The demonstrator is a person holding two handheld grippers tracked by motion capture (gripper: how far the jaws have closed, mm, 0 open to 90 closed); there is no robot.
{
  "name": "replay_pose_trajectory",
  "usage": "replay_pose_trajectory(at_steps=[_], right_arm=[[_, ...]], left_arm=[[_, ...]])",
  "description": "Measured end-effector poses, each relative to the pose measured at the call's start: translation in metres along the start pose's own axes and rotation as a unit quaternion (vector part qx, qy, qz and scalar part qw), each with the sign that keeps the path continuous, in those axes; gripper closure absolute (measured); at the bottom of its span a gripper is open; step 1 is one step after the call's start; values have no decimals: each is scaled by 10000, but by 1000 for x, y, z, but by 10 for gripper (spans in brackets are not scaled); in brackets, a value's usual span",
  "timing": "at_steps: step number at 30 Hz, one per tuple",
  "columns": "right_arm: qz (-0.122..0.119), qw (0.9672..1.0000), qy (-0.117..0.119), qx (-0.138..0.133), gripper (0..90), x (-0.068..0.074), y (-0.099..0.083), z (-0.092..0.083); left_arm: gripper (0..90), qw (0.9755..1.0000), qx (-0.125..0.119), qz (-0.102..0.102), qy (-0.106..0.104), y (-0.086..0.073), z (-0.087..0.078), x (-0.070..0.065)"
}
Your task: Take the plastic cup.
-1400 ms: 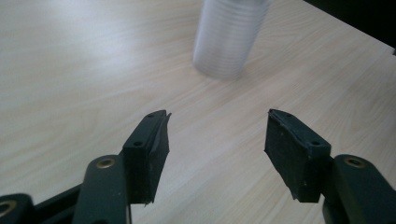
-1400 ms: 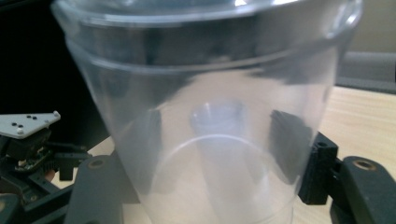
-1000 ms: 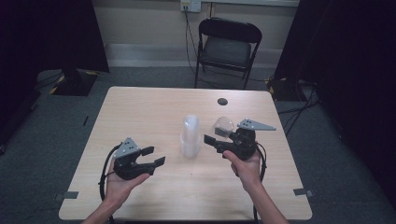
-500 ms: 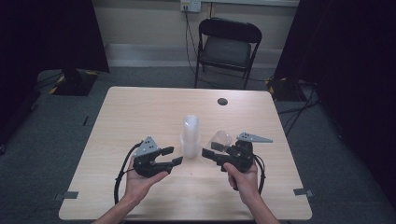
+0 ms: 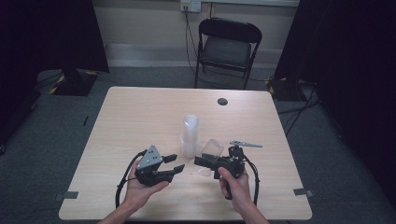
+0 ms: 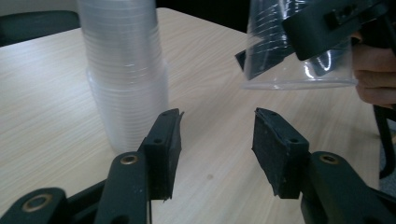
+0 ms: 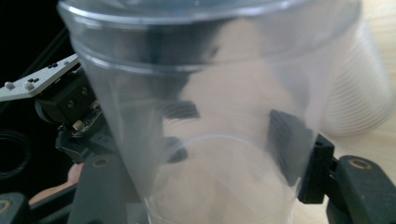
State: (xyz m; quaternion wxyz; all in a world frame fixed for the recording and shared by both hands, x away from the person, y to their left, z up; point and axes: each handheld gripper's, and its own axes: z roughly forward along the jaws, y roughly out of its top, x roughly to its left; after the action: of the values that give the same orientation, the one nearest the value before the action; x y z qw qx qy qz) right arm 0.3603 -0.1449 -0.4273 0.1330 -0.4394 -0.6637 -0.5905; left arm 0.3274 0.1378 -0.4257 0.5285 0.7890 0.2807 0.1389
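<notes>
Held cup: a single clear plastic cup (image 5: 208,157), see-through, with fine ridges around its wall and a raised rim band. In the high view it is tipped over, its wide mouth towards the near table surface. In the left gripper view (image 6: 299,51) its mouth faces down and hangs just above the wood, not touching it.
Where it is: near the middle of the table, just right of the cup stack and between the two grippers.
Right gripper (image 5: 205,162): its black jaws are pinched on the clear cup's wall; in the right gripper view the pads (image 7: 288,144) show through the plastic.
Left gripper (image 5: 175,163): jaws partly spread with nothing between them; they have just been closing. It points right, towards the held cup, near it but apart.
Cup stack (image 5: 189,136): a tall upright column of nested clear cups, standing on the table just left of the held cup; in the left gripper view (image 6: 123,70) it rises beyond the left jaw.
Table (image 5: 140,112): light wood grain, with a small dark round disc (image 5: 222,101) at the far edge.
Chair (image 5: 227,46): black folding chair beyond the far side.
Writing: no readable brand, label or lettering on the cups or grippers.
</notes>
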Motion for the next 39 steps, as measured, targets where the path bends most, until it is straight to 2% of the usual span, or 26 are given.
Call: replay_pose_trajectory(at_steps=[3,6,11,15,19,23,24,28,33,39], right_arm=[[106,9999,114,19,368,1,-1,1],[262,9993,282,39,366,2,-1,4],[493,9975,451,212,364,3,-1,8],[661,9958,559,300,365,3,-2,11],[690,9952,593,353,365,4,-4,14],[850,9931,710,388,365,5,-5,17],[875,9924,767,398,366,6,-6,19],[864,9922,769,461,365,8,-7,22],[929,9912,818,470,363,11,-7,24],[1031,9907,737,492,363,11,-8,26]], left_arm=[[540,9999,-66,80,-15,0,0,-5],[543,9998,-32,161,-93,1,2,-10],[550,9996,-88,256,-48,2,8,-16],[600,9993,-160,334,34,4,9,-21],[620,9987,-236,425,124,4,9,-24],[635,9978,-316,531,225,2,10,-28],[678,9974,-375,559,238,2,11,-29],[693,9951,-584,723,347,0,12,-33],[714,9933,-755,742,461,-3,16,-32],[702,9915,-736,906,568,-2,19,-34]])
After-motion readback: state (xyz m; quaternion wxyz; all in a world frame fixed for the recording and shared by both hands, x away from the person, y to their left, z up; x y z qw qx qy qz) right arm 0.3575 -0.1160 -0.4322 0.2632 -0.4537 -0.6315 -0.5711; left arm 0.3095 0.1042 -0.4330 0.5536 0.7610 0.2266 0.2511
